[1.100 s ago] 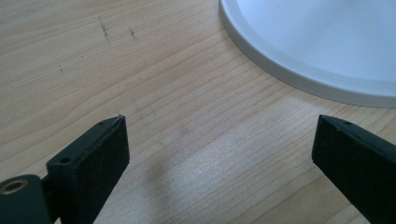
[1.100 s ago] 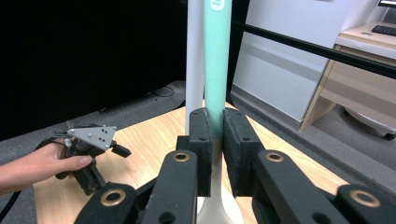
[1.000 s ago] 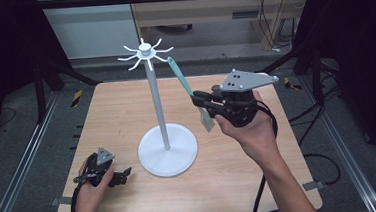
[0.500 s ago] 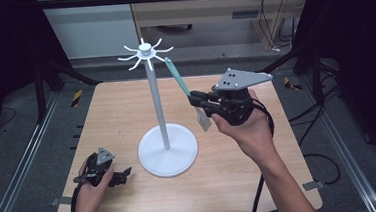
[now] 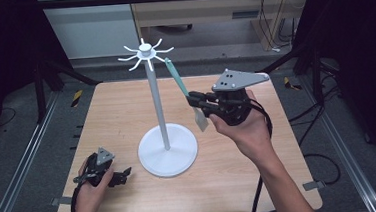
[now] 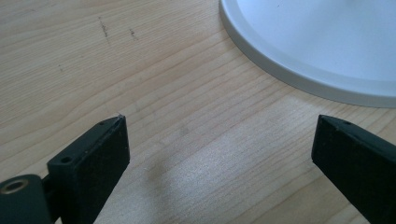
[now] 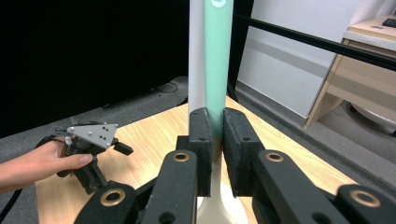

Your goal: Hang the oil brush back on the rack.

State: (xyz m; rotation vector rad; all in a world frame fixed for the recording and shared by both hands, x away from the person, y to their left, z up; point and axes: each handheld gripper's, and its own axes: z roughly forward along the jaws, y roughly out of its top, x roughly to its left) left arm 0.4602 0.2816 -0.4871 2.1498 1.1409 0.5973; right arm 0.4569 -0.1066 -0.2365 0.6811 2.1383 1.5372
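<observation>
Broadly, the wooden counter (image 5: 116, 116) carries a white hook stand (image 5: 167, 150); beside its pole the right gripper (image 5: 195, 101) pinches a teal-handled spatula (image 5: 179, 81) aloft, tilted; the left gripper (image 5: 120, 175) rests low, fingers (image 6: 100, 154) wide apart

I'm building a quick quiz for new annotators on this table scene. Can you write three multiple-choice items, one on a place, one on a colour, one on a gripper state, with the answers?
1. Where does the left gripper rest?
A. on the table, near the stand's base
B. at the top of the stand
C. beside the right gripper

2. What colour is the handle of the spatula?
A. red
B. green
C. black

3. How are the right gripper's jaws?
A. wide open, nothing between them
B. shut on the spatula
C. shut on the stand's pole

Answers: 1 A, the high view shows it low by the white stand. 2 B, both views show green. 3 B, the pads press the handle.
</observation>
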